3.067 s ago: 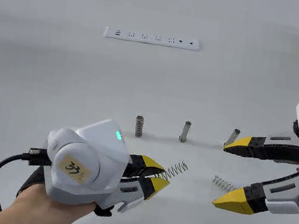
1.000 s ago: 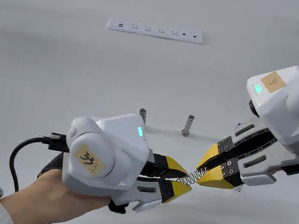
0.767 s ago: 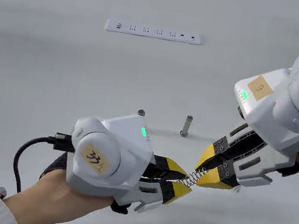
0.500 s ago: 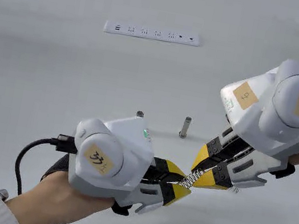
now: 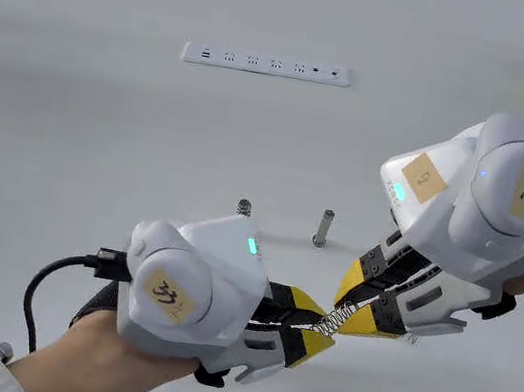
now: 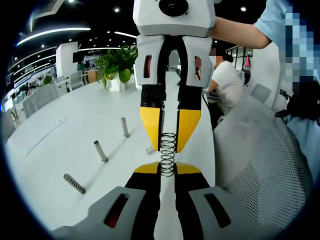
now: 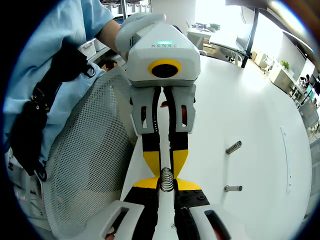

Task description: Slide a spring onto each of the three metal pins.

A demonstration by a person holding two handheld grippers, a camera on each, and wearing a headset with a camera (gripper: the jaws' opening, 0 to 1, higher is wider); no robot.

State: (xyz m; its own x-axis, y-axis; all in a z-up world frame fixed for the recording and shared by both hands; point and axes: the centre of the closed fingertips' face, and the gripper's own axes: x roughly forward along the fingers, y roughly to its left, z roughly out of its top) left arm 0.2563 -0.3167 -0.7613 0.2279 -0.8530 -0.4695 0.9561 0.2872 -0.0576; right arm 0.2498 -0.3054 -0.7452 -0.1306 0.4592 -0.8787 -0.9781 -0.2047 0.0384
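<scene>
Holding one spring (image 5: 331, 318) between two sets of tongs over the tabletop (image 5: 88, 145).
Left tongs (image 6: 167, 169) clamped on one end, right tongs (image 7: 166, 184) clamped on the other, yellow tips nearly meeting. Beyond, standing upright in a row: a bare pin (image 6: 100, 151), a second bare pin (image 6: 124, 127), and a third pin (image 6: 74, 183) already sleeved in its coil, with a loose spring (image 6: 149, 150) lying near the bare ones.

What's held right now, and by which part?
One spring, shared: the left gripper pinches one end, the right gripper the opposite end, with the middle coils bare between them.
</scene>
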